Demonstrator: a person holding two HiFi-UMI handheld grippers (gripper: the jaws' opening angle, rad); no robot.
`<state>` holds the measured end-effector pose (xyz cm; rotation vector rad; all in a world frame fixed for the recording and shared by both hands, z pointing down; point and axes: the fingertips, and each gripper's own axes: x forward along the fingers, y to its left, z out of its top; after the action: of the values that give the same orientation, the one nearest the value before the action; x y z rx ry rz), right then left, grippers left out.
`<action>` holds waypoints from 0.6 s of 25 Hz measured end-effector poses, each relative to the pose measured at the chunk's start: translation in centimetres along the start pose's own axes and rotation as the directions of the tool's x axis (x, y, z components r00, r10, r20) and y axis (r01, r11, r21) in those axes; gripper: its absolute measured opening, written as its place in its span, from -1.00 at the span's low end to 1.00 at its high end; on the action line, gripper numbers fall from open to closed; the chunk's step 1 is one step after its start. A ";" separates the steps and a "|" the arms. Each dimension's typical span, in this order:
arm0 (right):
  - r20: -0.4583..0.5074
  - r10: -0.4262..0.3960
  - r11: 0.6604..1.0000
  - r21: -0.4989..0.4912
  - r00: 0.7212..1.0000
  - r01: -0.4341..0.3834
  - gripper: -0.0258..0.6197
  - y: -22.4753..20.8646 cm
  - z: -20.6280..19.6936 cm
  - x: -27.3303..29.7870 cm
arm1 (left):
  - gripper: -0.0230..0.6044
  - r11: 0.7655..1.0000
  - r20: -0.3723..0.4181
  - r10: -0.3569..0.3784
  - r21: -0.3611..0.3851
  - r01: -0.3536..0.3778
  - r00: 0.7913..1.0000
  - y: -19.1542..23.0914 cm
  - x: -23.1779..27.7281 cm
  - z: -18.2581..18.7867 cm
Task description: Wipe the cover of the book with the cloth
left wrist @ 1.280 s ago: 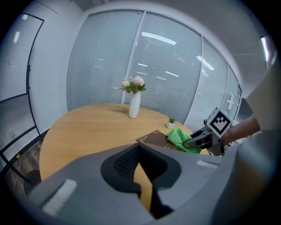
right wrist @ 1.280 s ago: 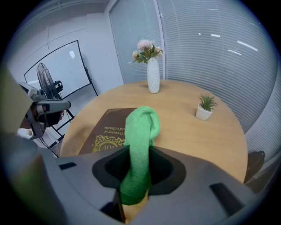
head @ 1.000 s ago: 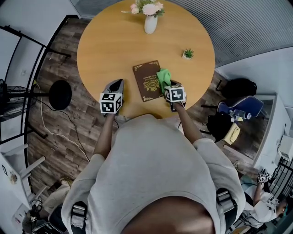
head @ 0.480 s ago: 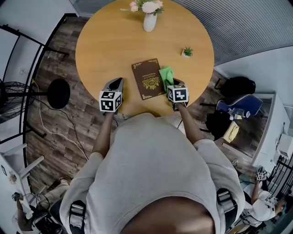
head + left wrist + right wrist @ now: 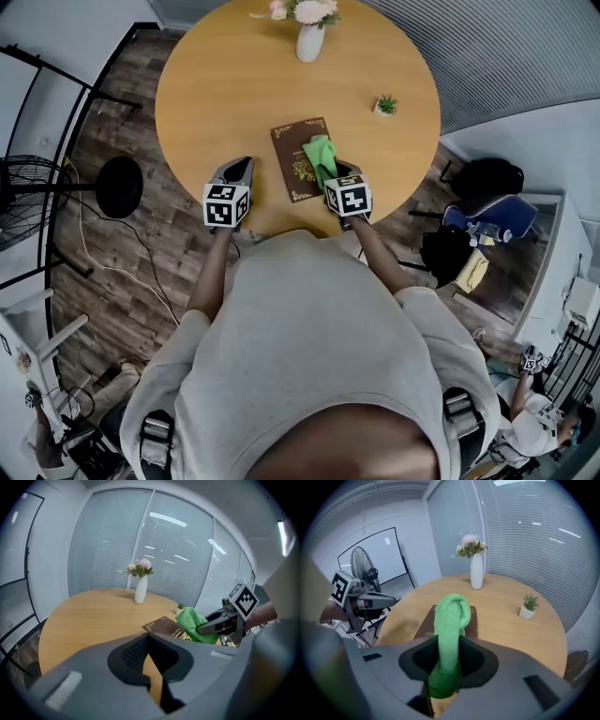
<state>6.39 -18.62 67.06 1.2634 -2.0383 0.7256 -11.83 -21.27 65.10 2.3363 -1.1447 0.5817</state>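
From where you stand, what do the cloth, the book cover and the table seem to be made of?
Cloth: soft fuzzy fabric, likely microfibre; matte nap, limp fold.
Book: dark brown leather-look cover with gold ornament; could be printed board.
Table: wood or wood-look laminate; smooth, warm tan, faint sheen.

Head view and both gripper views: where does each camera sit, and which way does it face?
Head view: from above the person, steeply down at the table; shoulders, forearms, left gripper and right gripper show.
Left gripper view: low at the table's edge, across it toward the vase and blinds; own jaws below, the right gripper at right.
Right gripper view: over the book, toward the vase; own jaws hold the cloth.
Both gripper views share vase, book, cloth.
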 end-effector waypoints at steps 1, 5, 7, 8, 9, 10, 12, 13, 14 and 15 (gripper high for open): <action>-0.001 0.012 1.000 -0.009 1.000 -0.012 -0.55 0.6 0.1 0.1 | -0.90 1.000 0.001 0.002 -0.002 -0.002 1.000 0.1 -0.1 0.0; -0.008 0.053 0.998 -0.028 0.999 -0.053 -0.55 2.6 0.0 0.6 | -0.89 1.000 0.001 0.010 -0.007 -0.010 1.000 0.2 -0.2 -0.2; -0.011 0.074 0.997 -0.034 0.997 -0.075 -0.55 3.8 -0.1 0.9 | -0.90 1.000 0.000 0.016 -0.009 -0.016 1.000 0.4 -0.4 -0.3; -0.014 0.086 0.995 -0.040 0.996 -0.087 -0.55 4.4 -0.2 1.0 | -0.90 1.000 -0.001 0.019 -0.011 -0.019 1.000 0.5 -0.5 -0.4; -0.019 0.098 0.994 -0.046 0.995 -0.099 -0.55 4.9 -0.3 1.1 | -0.90 1.000 -0.002 0.022 -0.013 -0.022 1.000 0.6 -0.6 -0.4; -0.024 0.110 0.992 -0.053 0.994 -0.111 -0.55 5.4 -0.4 1.3 | -0.90 1.000 -0.003 0.025 -0.015 -0.025 1.000 0.7 -0.6 -0.5; -0.034 0.133 0.989 -0.066 0.991 -0.135 -0.55 6.5 -0.6 1.5 | -0.90 0.999 -0.004 0.028 -0.018 -0.029 1.000 0.8 -0.7 -0.5; -0.039 0.143 0.987 -0.072 0.989 -0.146 -0.55 6.9 -0.8 1.6 | -0.90 0.999 -0.004 0.030 -0.020 -0.030 1.000 0.8 -0.7 -0.5; -0.044 0.153 0.985 -0.076 0.987 -0.156 -0.55 7.4 -0.9 1.6 | -0.89 0.999 -0.003 0.031 -0.022 -0.031 1.000 0.8 -0.8 -0.6; -0.049 0.161 0.983 -0.078 0.986 -0.164 -0.55 7.8 -1.2 1.7 | -0.89 0.999 -0.003 0.032 -0.024 -0.032 0.999 0.8 -0.8 -0.7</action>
<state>-1.08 -15.70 68.10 1.0367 -2.1318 0.7291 -13.04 -20.82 65.34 2.3004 -1.1835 0.5793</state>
